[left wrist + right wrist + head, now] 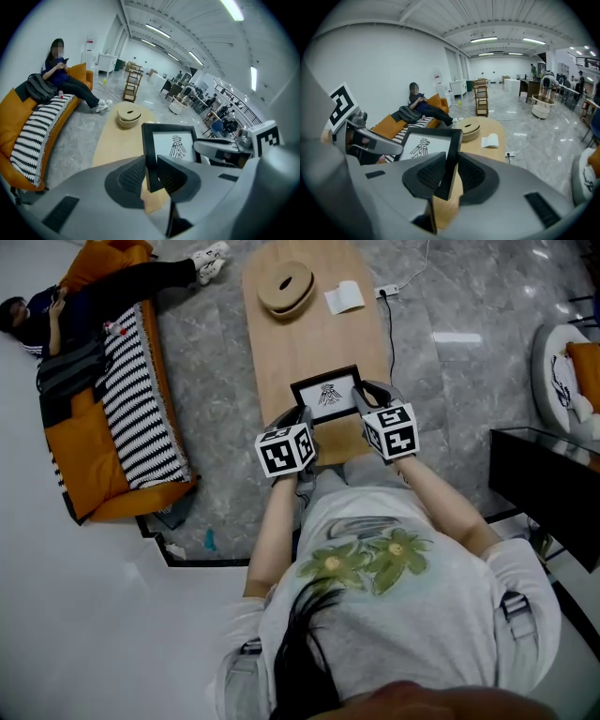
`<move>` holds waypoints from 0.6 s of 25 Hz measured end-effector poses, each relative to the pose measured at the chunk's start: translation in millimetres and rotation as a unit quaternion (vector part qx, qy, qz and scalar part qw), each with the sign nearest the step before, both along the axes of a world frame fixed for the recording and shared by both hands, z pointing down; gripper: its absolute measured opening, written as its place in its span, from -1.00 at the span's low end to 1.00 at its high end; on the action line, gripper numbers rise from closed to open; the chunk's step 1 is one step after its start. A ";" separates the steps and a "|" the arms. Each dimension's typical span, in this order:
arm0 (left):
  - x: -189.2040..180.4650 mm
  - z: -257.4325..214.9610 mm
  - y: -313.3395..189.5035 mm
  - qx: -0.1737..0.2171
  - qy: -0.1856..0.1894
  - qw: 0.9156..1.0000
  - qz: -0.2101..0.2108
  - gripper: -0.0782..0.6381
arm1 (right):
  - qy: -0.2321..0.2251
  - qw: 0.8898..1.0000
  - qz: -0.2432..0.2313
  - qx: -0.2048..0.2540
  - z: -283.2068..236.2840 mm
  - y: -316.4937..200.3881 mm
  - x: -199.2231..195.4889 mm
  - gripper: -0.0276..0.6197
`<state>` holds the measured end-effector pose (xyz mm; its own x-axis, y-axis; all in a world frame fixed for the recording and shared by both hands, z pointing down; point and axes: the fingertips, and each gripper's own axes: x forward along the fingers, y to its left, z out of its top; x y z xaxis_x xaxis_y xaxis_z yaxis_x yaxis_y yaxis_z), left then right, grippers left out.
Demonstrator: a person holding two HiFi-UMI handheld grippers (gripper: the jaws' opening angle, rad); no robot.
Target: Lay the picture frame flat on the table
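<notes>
Left gripper (302, 418), right gripper (368, 396): each clamped on one side edge of the picture frame (328, 396), which is tilted over the near end of the table (309, 338). Hazard: uneven lowering or a slipping pad may twist it and land it corner-first. Beyond it, a wooden dish (286, 287), well apart.

Black picture frame (327, 394) with bird drawing, tilted, at near end of wooden table (309, 334)
</notes>
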<state>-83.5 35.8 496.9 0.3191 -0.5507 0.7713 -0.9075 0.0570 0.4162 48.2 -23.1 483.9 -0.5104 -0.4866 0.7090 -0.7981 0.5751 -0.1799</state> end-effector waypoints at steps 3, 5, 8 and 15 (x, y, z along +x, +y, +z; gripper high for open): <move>0.8 6.2 -1.9 -0.007 0.000 1.000 0.000 -0.55 | 0.004 1.000 -0.003 -0.003 6.0 -3.3 0.2 -0.64; 1.3 9.8 -2.7 -0.012 0.001 1.000 -0.001 -0.55 | 0.006 1.000 -0.004 -0.007 9.5 -4.7 0.5 -0.64; 2.9 17.7 -2.4 -0.022 0.003 1.000 -0.001 -0.55 | 0.008 1.000 -0.007 -0.013 17.1 -6.0 1.3 -0.64; 1.2 34.6 -5.6 -0.041 -0.006 0.999 0.008 -0.55 | 0.014 1.000 -0.008 -0.026 38.5 -10.3 -0.8 -0.64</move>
<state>-82.3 30.2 531.5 0.3177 -0.4800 0.8177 -0.9138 0.0752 0.3992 47.4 -33.3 522.4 -0.4970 -0.4404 0.7477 -0.7939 0.5785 -0.1869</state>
